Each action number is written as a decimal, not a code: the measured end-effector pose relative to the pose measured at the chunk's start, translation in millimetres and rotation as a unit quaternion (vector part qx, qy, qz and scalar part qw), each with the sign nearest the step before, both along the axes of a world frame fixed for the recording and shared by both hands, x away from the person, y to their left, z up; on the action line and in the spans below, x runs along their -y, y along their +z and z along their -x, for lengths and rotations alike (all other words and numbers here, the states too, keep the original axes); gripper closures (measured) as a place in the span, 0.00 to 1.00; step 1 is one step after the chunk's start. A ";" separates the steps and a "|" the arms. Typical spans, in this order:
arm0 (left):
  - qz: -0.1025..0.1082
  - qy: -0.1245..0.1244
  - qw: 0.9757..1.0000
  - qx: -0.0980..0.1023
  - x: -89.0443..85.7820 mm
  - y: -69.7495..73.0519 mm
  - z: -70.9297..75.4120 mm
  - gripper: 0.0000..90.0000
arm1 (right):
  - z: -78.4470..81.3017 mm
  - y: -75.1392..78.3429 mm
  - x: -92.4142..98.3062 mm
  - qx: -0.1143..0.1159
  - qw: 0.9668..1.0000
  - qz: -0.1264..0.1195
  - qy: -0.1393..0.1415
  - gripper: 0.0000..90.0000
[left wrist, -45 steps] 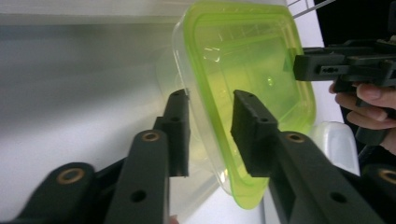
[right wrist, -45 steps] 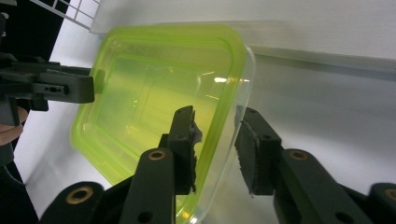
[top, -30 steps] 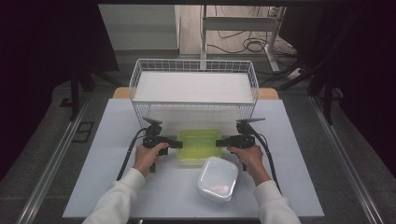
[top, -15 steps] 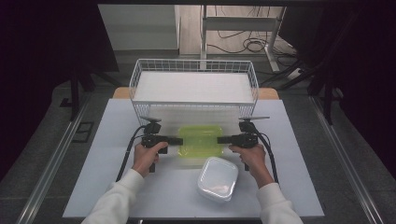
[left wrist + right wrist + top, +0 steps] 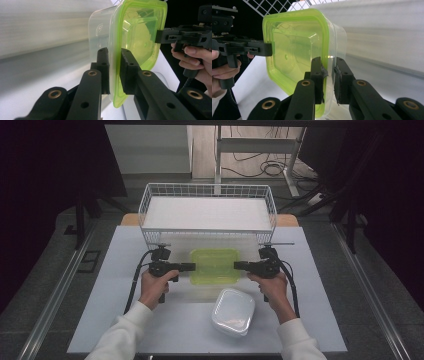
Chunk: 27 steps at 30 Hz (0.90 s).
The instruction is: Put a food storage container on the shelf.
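Two hand-held grippers carrying a lidded food container level between them, in front of a wire basket.

The left hand-held gripper [image 5: 189, 267] and the right hand-held gripper [image 5: 239, 265] are each clamped on opposite rims of the green-lidded clear container [image 5: 215, 266]; in the gripper views the jaws pinch the lid's edge from above and below, a two-sided hold that appears meant to keep the box level and stop it swinging. It hangs just above the desk [image 5: 110, 285], close in front of the white wire basket [image 5: 207, 212], its likely destination. A second clear lidded container [image 5: 233, 311] rests on the desk near the right hand [image 5: 270, 287]. The desk top is pale; beyond it lie dark surroundings, a grey floor and loose cables.
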<state>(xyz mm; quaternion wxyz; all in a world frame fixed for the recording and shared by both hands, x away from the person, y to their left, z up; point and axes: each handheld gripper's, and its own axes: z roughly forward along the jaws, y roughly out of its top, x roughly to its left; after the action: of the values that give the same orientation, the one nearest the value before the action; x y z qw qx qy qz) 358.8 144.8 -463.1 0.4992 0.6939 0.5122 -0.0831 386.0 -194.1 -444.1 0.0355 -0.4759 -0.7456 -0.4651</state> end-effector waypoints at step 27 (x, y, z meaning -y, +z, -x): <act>0.023 -0.019 0.998 0.064 -7.9 35.7 55.3 0.88 | 57.7 40.6 2.7 0.074 0.997 -0.010 0.030 0.88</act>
<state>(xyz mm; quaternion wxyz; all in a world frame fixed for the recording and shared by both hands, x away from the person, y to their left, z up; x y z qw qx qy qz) 303.5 152.7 -427.4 0.5449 0.6958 0.4642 -0.0593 328.3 -196.8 -403.5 -0.0009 -0.4174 -0.7552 -0.5055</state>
